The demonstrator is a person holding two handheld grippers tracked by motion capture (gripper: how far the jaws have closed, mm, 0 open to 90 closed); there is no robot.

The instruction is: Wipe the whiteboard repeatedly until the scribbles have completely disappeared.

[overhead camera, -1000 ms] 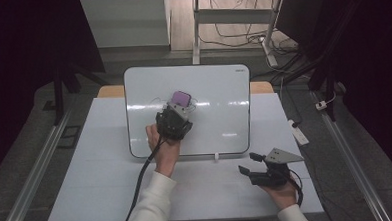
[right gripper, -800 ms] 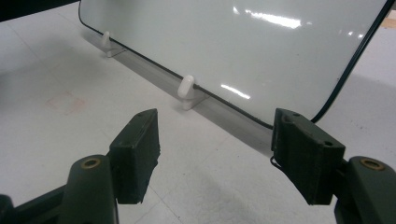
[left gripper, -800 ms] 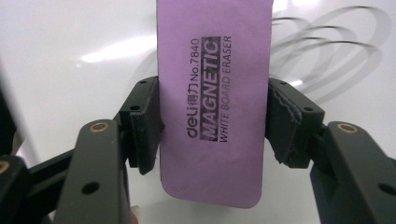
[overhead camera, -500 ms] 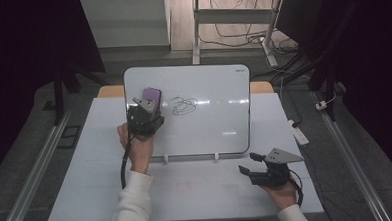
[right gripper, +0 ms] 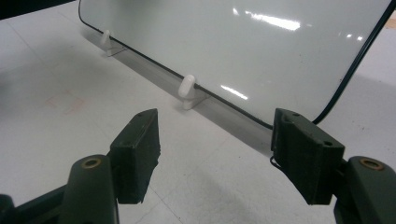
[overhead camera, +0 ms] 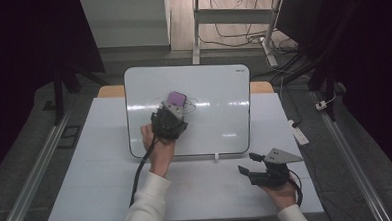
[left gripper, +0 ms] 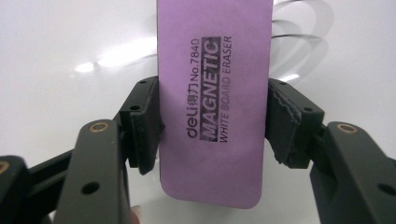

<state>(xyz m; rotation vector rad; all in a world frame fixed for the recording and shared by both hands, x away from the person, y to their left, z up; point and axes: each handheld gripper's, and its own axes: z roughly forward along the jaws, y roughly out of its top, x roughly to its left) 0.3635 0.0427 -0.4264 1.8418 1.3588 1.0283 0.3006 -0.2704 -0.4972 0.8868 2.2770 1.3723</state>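
Nearest the person, at the right of the white table (overhead camera: 97, 195), the right gripper (overhead camera: 252, 164) rests low over the tabletop in the person's right hand. Its jaws stand wide apart with nothing between them; in the right gripper view they frame bare table and the whiteboard's near edge, where a small white clip (right gripper: 187, 87) props the board.

Farther in, left of centre, the left gripper (overhead camera: 170, 115) hangs over the whiteboard (overhead camera: 219, 119), held from below by the left hand (overhead camera: 158, 147). Its jaws are closed on the long sides of a purple eraser (left gripper: 212, 98), pads pressing in from either side about midway along it. The eraser's printed face reads "deli No.7840 MAGNETIC WHITE BOARD ERASER", the lettering running along its length. Its long axis lies in line with the jaws, pointing away from the person toward the far edge of the board; its rounded near end sits back between the jaw arms, and the far end reaches out past the pads.

Just beyond and right of the eraser, thin looping pen marks (overhead camera: 190, 105) lie on the board.
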